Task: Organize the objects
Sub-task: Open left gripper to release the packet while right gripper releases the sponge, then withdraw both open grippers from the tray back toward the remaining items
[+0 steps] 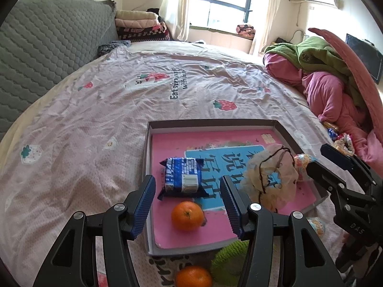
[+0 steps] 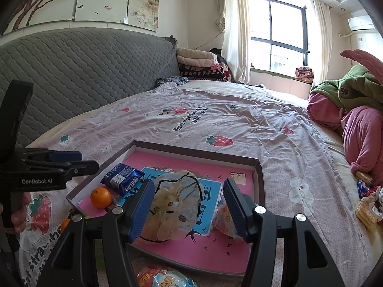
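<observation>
Shallow box (image 1: 282,129) sat on the bed sheet (image 1: 95,124). Inside: blue snack pack (image 1: 183,178) and 1 orange (image 1: 187,215) near its left edge, crumpled clear bag (image 2: 174,205) mid-box. Left gripper (image 1: 188,203) wide, empty. Right gripper (image 2: 186,209) wide, bag between its fingers, contact unclear.

Left gripper (image 1: 188,199) hangs over the shallow box (image 1: 282,125), jaws apart, nothing between the pads. Below: a blue snack packet (image 1: 183,178), an orange (image 1: 187,215), a crumpled plastic bag (image 1: 270,179). A second orange (image 1: 193,277) lies outside on the bedsheet (image 1: 95,124).
</observation>
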The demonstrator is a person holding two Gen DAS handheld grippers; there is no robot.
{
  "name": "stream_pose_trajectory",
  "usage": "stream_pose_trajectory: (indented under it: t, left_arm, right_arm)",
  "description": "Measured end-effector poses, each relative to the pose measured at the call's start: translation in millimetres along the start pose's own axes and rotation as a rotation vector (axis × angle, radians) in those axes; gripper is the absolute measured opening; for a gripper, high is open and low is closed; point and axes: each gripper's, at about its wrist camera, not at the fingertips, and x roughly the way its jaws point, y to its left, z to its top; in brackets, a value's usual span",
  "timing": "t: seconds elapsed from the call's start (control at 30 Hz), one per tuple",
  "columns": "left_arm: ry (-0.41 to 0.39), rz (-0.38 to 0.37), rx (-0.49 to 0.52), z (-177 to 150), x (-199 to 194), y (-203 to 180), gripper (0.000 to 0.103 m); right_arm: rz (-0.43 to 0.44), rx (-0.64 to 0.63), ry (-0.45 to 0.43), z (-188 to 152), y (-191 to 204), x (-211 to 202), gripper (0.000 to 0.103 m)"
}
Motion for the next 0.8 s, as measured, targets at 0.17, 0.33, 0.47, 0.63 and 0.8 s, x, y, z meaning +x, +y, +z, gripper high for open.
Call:
stream_pose_trajectory:
  t: [0.17, 0.33, 0.47, 0.63, 0.8]
  left_arm:
    - [-0.005, -0.025, 0.002, -6.5, -5.9, -4.5, 0.058]
    - [0.0, -0.027, 0.017, -14.3, -9.8, -12.5, 0.058]
    - [0.008, -0.04, 0.013, -21.8, -12.2, -14.8, 0.058]
    - [0.026, -0.054, 0.01, -29.9, -11.4, -20.1, 0.058]
    - [0.028, -0.035, 0.023, -38.8, -12.0, -27.9, 0.058]
  right_arm:
    - [0.003, -0.004, -0.005, 0.1, 0.6, -1.5, 0.06]
    - [0.01, -0.003, -0.011, 1.1, 1.2, -3.7, 0.06]
    - [0.015, -0.002, -0.01, 0.3, 1.2, -6.3, 0.06]
    - [0.021, -0.004, -0.021, 0.0, 3.2, -12.7, 0.06]
    - [0.031, -0.023, -0.013, -4.0, 10.7, -14.2, 0.06]
